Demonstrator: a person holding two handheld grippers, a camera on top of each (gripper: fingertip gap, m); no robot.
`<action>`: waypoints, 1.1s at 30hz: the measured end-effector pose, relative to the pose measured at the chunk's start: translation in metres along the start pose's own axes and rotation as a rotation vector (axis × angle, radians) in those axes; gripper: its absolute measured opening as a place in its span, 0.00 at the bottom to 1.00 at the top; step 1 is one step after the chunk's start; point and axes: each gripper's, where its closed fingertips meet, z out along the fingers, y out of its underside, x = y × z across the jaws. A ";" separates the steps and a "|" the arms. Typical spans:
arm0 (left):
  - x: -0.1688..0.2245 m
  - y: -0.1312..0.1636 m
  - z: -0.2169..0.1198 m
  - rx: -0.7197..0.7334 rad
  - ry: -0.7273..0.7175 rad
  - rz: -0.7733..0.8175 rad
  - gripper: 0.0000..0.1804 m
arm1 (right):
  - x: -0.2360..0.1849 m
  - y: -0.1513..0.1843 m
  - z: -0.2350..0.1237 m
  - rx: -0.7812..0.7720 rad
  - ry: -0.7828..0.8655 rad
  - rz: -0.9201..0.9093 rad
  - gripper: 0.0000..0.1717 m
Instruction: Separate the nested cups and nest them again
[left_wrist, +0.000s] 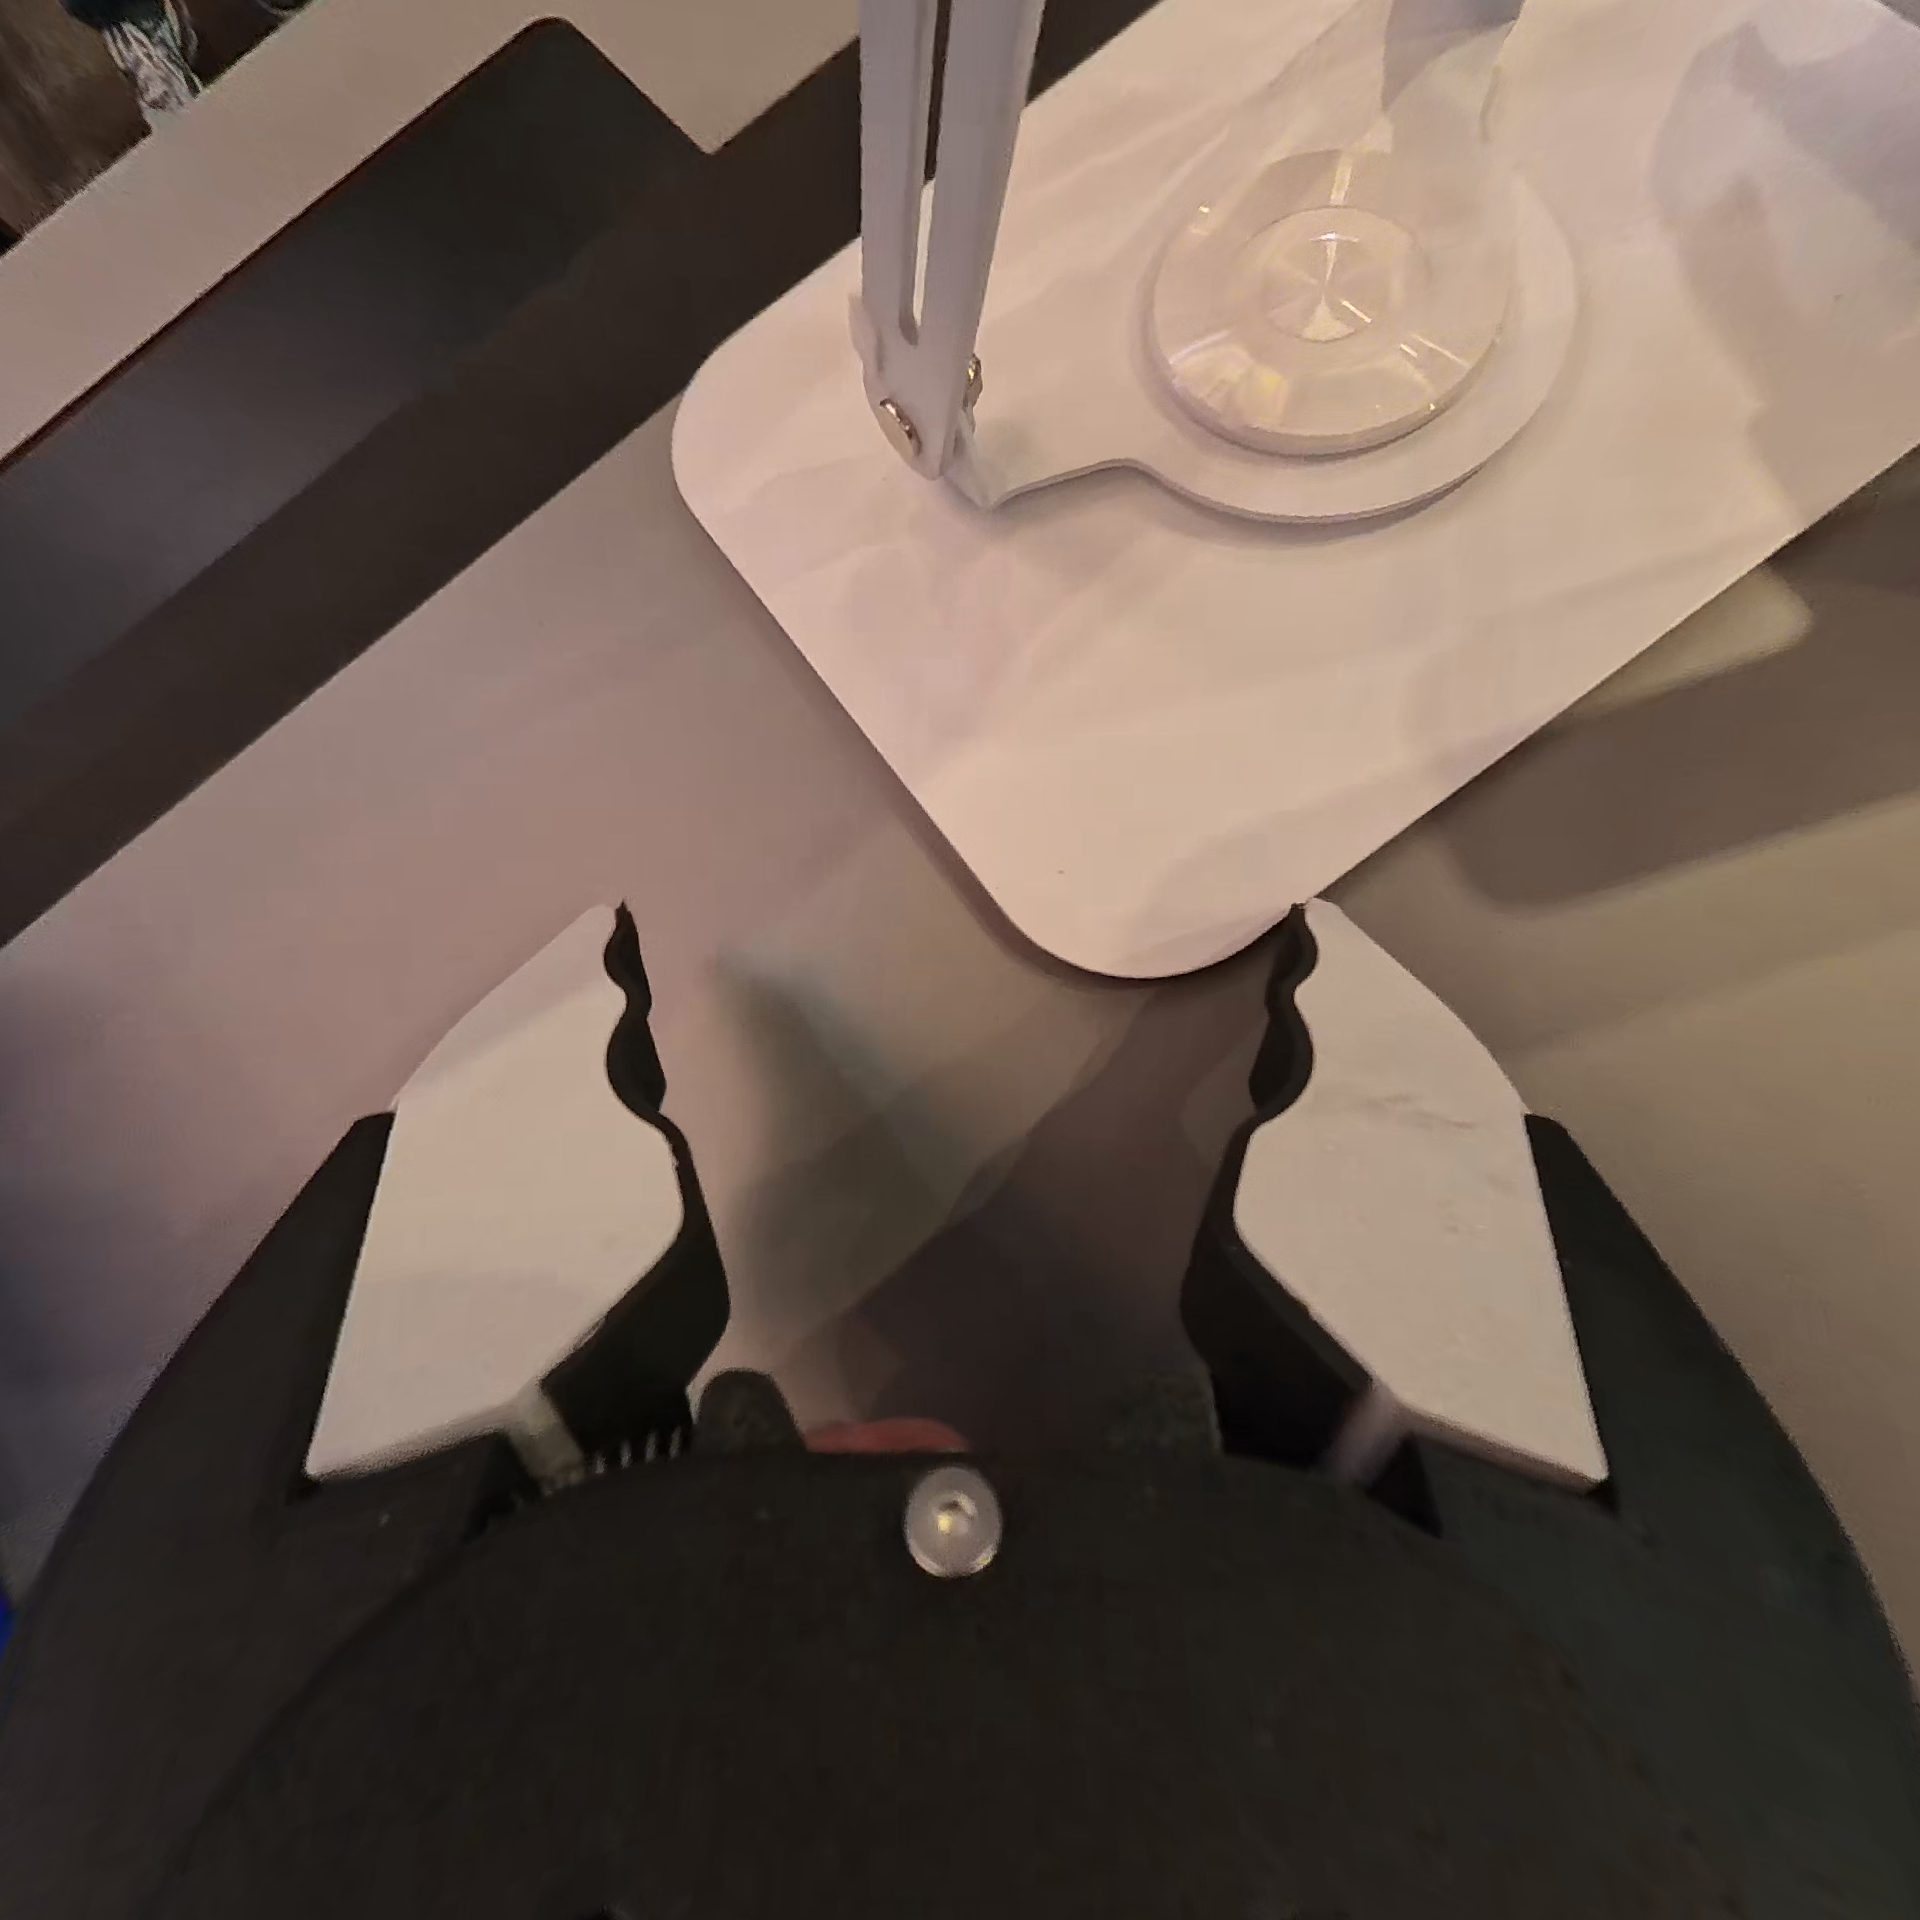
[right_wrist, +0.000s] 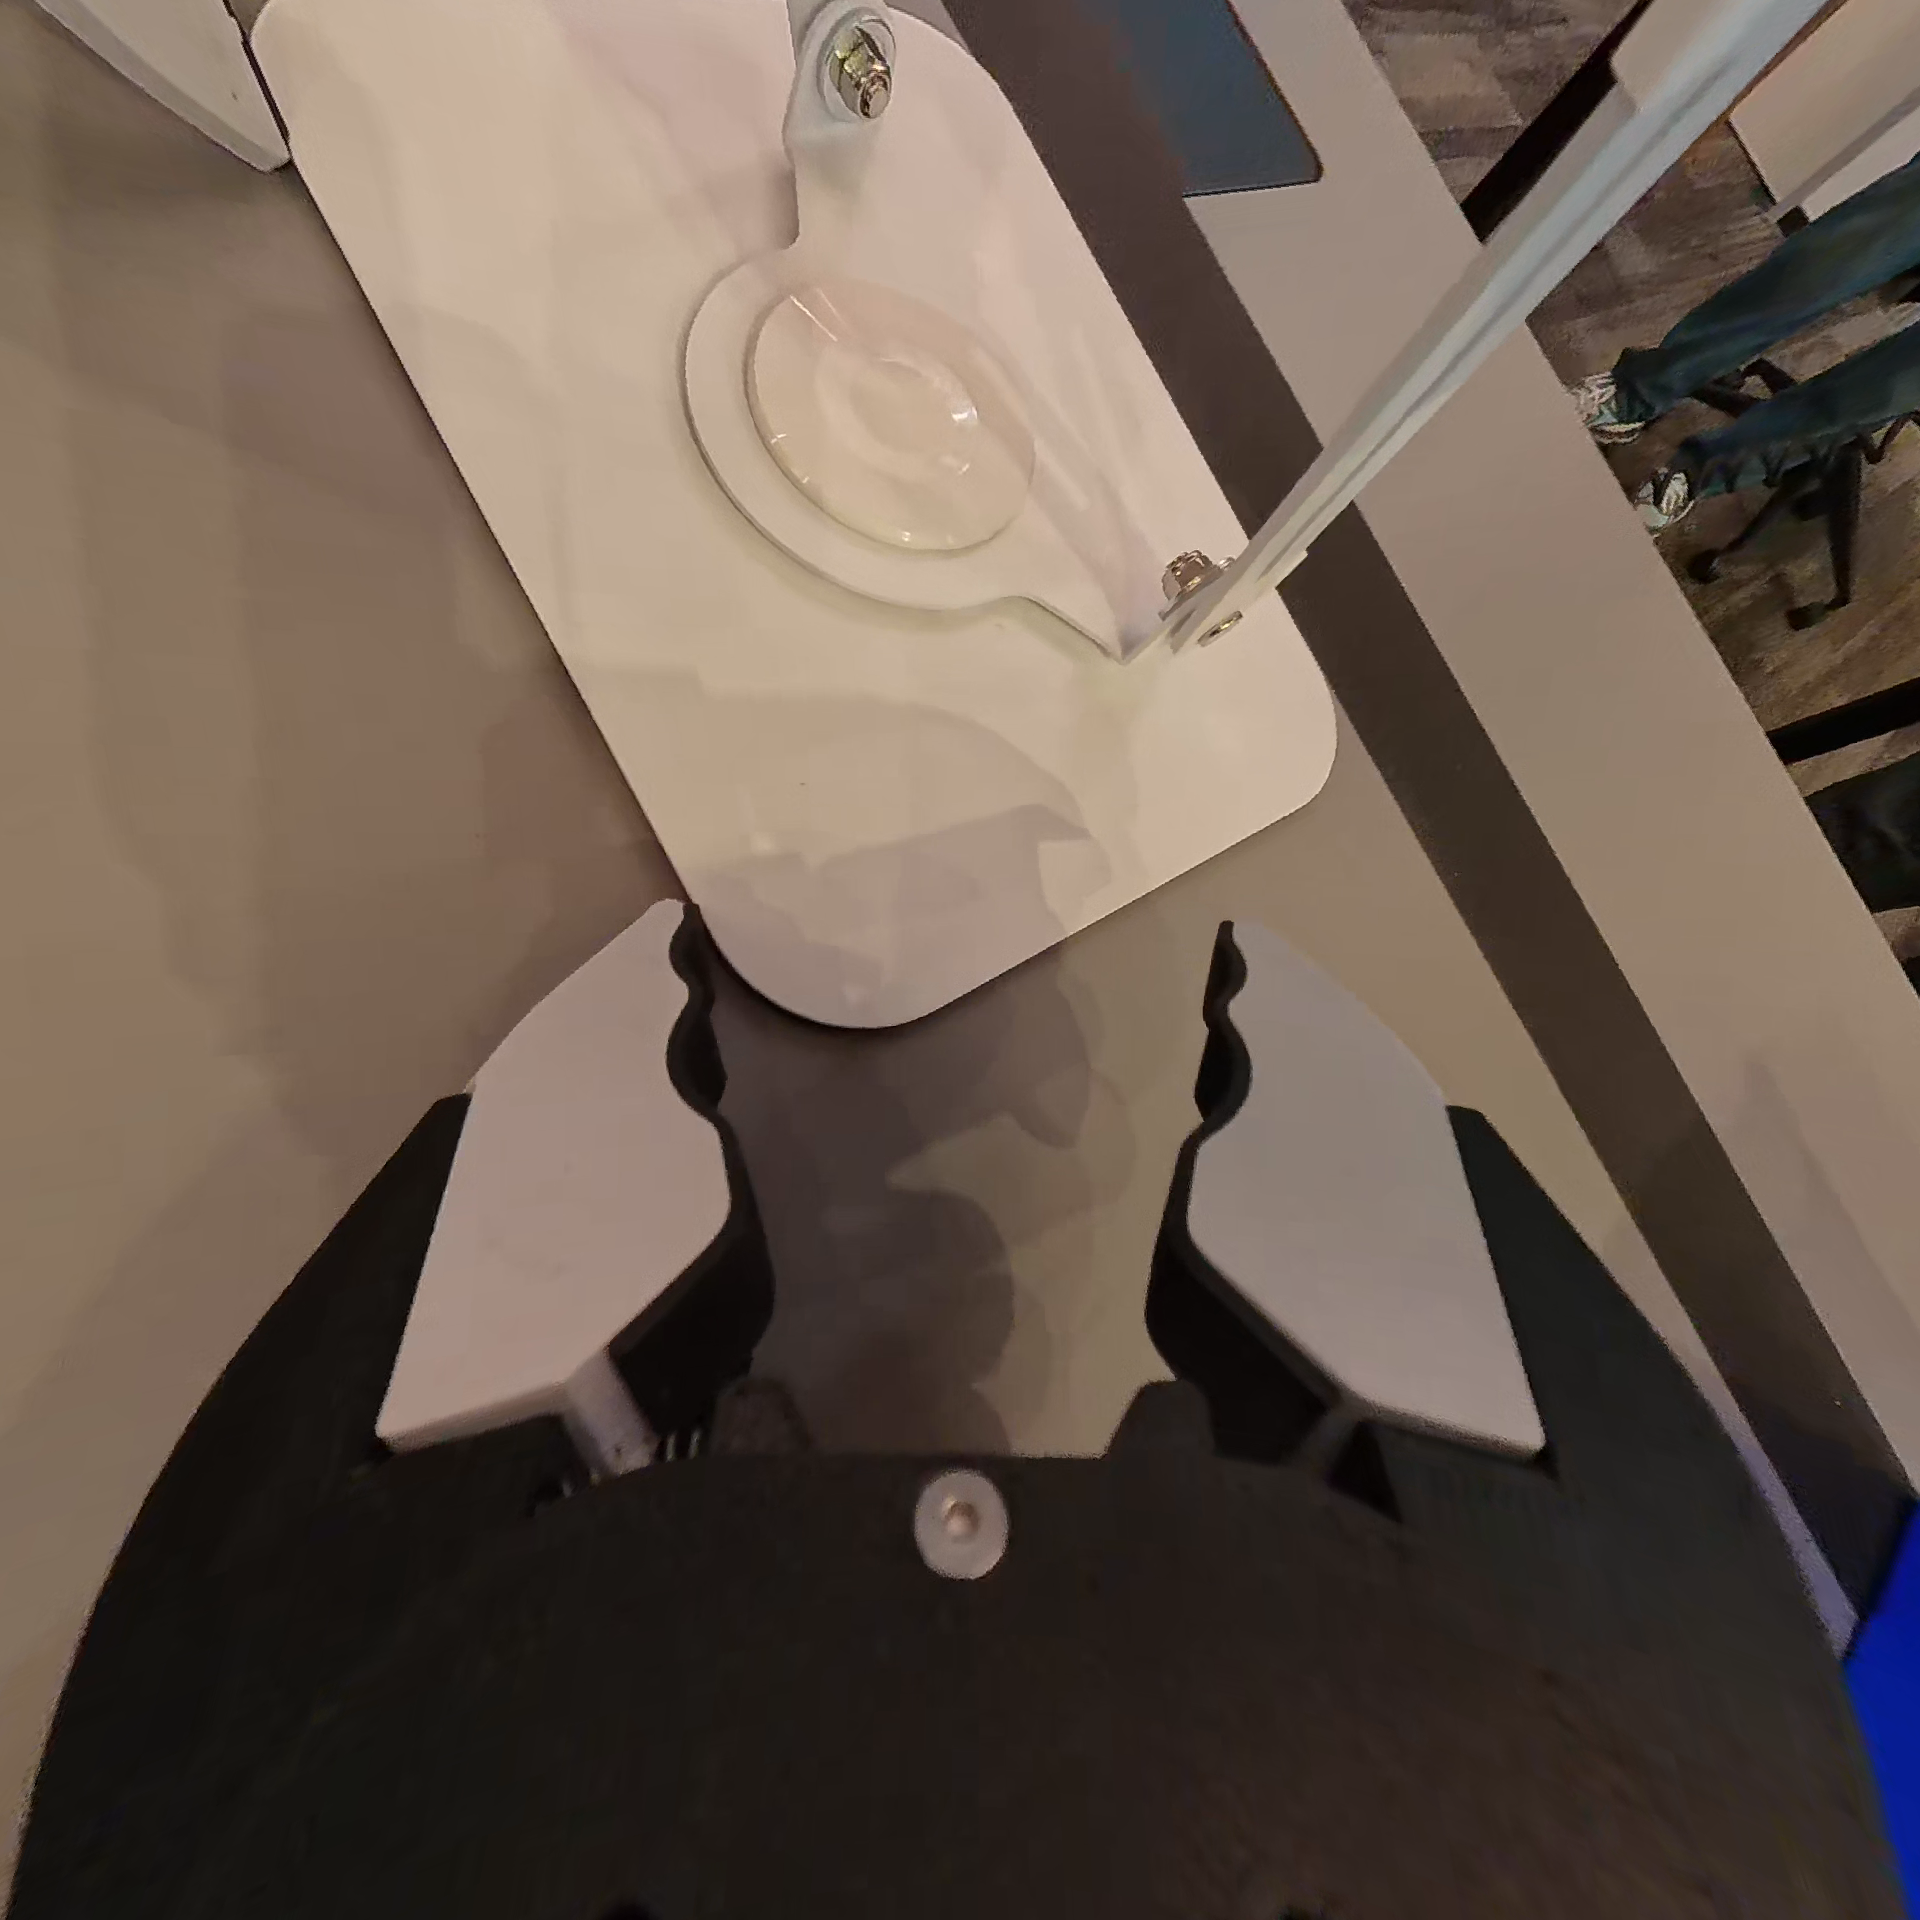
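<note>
In the left wrist view the left gripper (left_wrist: 961, 914) has its fingers (left_wrist: 634, 997) spread wide with only bare table (left_wrist: 416, 727) showing between them; nothing is in their grasp. The tip of the finger on the right side of the frame sits just at the rounded corner of a white plate (left_wrist: 1039, 748) that lies flat on the table in the middle of the frame. On that plate, in the upper right, a raised white disc-shaped base (left_wrist: 1475, 416) carries the clear plastic cup (left_wrist: 1325, 296), seen through its round bottom. A white strut (left_wrist: 914, 208) rises from a bolted joint at the upper centre.

In the right wrist view the right gripper (right_wrist: 956, 925) is likewise released, its fingers (right_wrist: 696, 1018) well apart and grasping nothing. The white plate (right_wrist: 935, 810) lies just ahead, its rounded corner reaching between the fingertips near the finger on the left side. The clear cup (right_wrist: 883, 416) stands on the disc base (right_wrist: 717, 395) above the centre of the frame. A white strut (right_wrist: 1475, 322) slants to the upper right, and a floor with chair legs (right_wrist: 1766, 499) shows at the right edge.
</note>
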 end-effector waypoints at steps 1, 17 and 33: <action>-0.002 -0.001 0.003 -0.003 0.005 -0.009 0.62 | 0.003 0.000 0.002 -0.003 -0.005 0.006 0.53; -0.002 0.011 -0.022 0.007 0.023 -0.029 0.64 | -0.005 -0.009 -0.018 0.030 -0.041 -0.047 0.52; -0.145 0.066 -0.222 0.107 -0.285 0.024 0.43 | -0.030 -0.086 -0.135 0.246 -0.158 -0.028 0.29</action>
